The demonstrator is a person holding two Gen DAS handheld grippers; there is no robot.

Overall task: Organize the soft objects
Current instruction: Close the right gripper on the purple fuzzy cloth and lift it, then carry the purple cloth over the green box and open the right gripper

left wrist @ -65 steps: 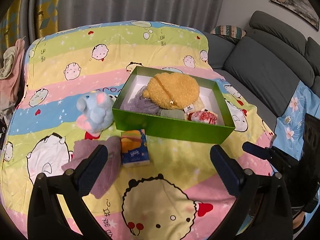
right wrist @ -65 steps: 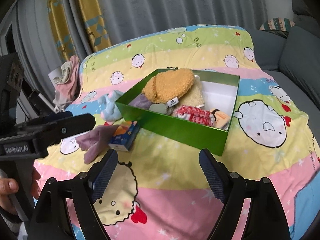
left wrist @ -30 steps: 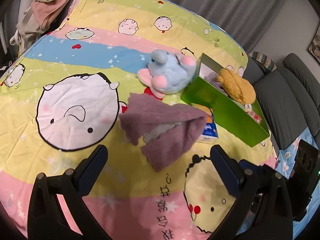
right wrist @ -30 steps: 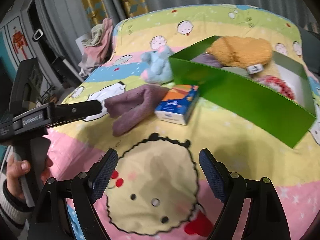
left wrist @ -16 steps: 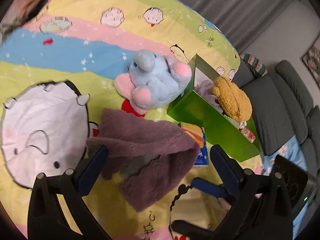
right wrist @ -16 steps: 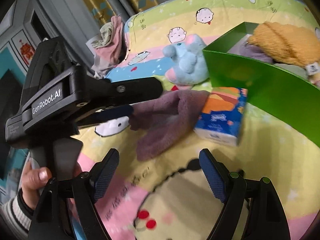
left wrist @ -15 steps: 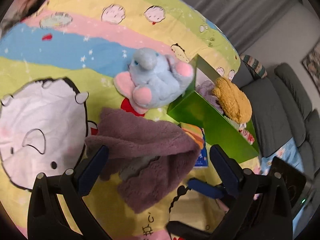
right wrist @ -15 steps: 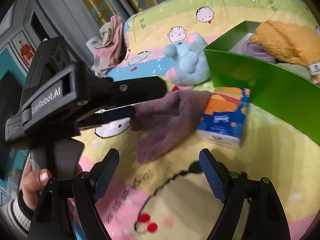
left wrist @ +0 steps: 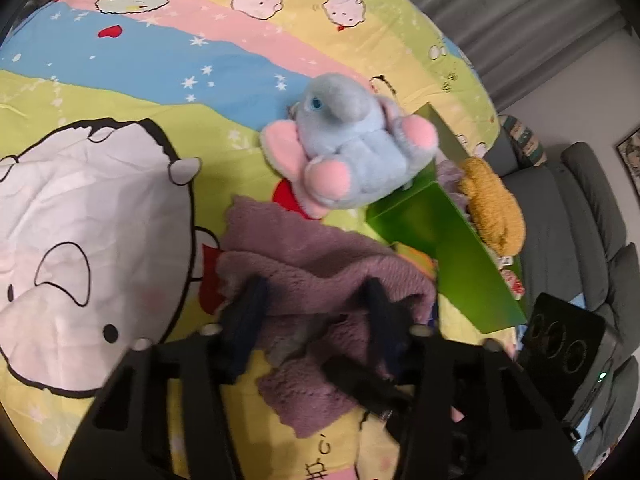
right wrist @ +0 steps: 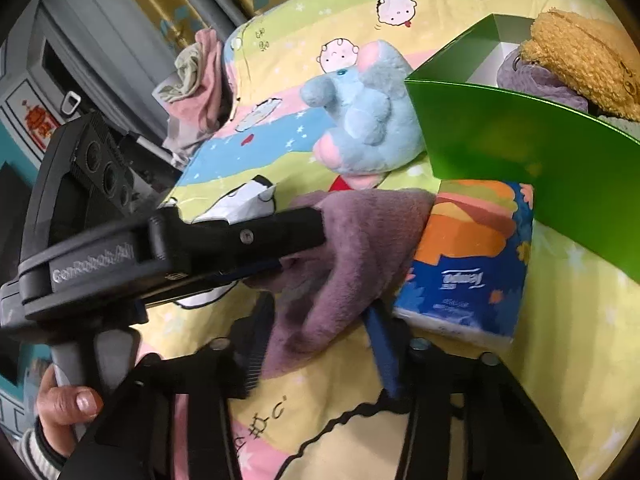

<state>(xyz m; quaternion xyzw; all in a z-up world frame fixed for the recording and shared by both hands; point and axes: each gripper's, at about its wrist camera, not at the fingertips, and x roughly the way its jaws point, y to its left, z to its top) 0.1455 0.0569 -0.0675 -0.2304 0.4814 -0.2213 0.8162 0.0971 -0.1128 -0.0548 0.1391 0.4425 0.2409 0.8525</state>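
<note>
A crumpled purple fleece cloth (left wrist: pixel 320 264) lies on the cartoon blanket; it also shows in the right wrist view (right wrist: pixel 360 232). My left gripper (left wrist: pixel 316 304) has its fingers down in the cloth, partly closed around a fold. My right gripper (right wrist: pixel 320 320) straddles the cloth's near end, its fingers narrowed around it. A blue plush elephant (left wrist: pixel 352 152) lies just beyond the cloth, against the green box (left wrist: pixel 452 256). The box holds a yellow-brown plush (left wrist: pixel 492 204) and other soft items. The elephant (right wrist: pixel 368 116) and box (right wrist: pixel 520 144) show in the right wrist view too.
A tissue pack (right wrist: pixel 468 256) lies between the cloth and the green box. The left gripper's body (right wrist: pixel 120 256) and the hand holding it fill the left of the right wrist view. A grey sofa (left wrist: pixel 580 216) stands beyond the box. Clothes (right wrist: pixel 200 80) hang at the bed's far edge.
Both grippers have come down onto the purple cloth and their fingers have narrowed from wide open to close around its folds. The elephant and box have not moved.
</note>
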